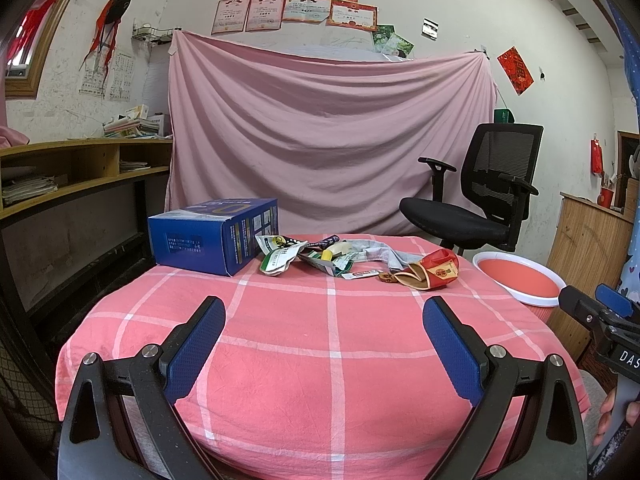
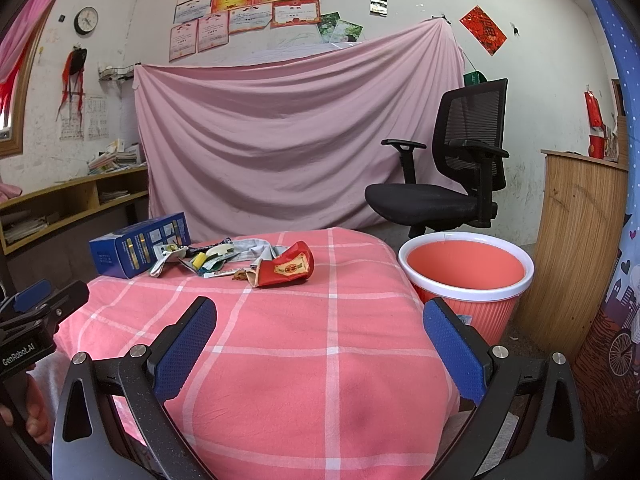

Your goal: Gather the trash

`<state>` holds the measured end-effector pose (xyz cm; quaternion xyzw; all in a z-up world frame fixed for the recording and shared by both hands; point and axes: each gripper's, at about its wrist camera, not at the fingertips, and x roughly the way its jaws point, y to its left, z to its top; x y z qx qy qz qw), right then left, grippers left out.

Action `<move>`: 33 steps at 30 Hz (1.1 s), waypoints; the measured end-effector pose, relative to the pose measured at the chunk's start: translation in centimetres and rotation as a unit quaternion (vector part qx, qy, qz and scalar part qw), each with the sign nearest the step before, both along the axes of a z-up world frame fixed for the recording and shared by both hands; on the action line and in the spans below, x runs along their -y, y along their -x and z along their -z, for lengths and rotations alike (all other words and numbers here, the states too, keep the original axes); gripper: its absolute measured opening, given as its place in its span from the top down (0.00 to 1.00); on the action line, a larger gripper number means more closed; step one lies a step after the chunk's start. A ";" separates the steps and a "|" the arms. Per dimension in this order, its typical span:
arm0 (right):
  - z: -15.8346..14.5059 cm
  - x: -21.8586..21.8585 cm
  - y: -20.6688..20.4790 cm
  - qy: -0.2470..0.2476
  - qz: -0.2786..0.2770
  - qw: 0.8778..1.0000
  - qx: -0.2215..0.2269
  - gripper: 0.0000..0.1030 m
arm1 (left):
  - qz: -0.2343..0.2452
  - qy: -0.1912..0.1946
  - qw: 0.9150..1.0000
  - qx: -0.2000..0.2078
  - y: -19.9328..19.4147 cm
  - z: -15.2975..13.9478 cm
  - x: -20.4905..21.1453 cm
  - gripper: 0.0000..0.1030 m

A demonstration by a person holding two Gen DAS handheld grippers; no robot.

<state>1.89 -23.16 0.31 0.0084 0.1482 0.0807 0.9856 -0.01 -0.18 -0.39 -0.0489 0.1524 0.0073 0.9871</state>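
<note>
Here, the left gripper (image 1: 324, 320) is held low over the near edge of a table draped in a pink checked cloth (image 1: 328, 360), its blue-padded fingers (image 1: 196, 350) spread wide with nothing between them. The right gripper (image 2: 320, 320) hovers alongside at similar height, jaws likewise parted and empty; part of its body shows at the right margin of the left wrist view.

Toward the far side of the cloth lies the trash: a crumpled red packet (image 2: 290, 266) nearest the right edge, a small brown scrap (image 2: 240, 276) and a white sachet (image 2: 218, 274) just beside it, and behind these a loose heap of green-and-white wrappers (image 1: 280, 258) with a yellow piece (image 1: 327, 255) and a strip of grey fabric (image 1: 380, 254). A blue carton (image 1: 212, 234) stands at the left end of the heap, touching the wrappers.

Off the table's right side sits an orange bin with a white rim (image 2: 466, 276), open and well apart from both grippers. A black office chair (image 2: 448, 168) stands behind it, before a hung pink sheet (image 1: 320, 120).
</note>
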 end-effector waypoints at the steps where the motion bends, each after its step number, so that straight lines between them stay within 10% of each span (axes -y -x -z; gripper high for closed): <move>1: 0.0 0.0 0.0 0.000 0.000 1.000 0.000 0.00 | 0.000 0.000 1.000 0.000 0.0 0.0 0.0 0.06; 33: -1.1 -1.6 -2.6 0.034 -0.022 0.999 0.020 0.00 | -0.044 0.004 0.999 0.018 -2.9 -1.6 -2.5 0.06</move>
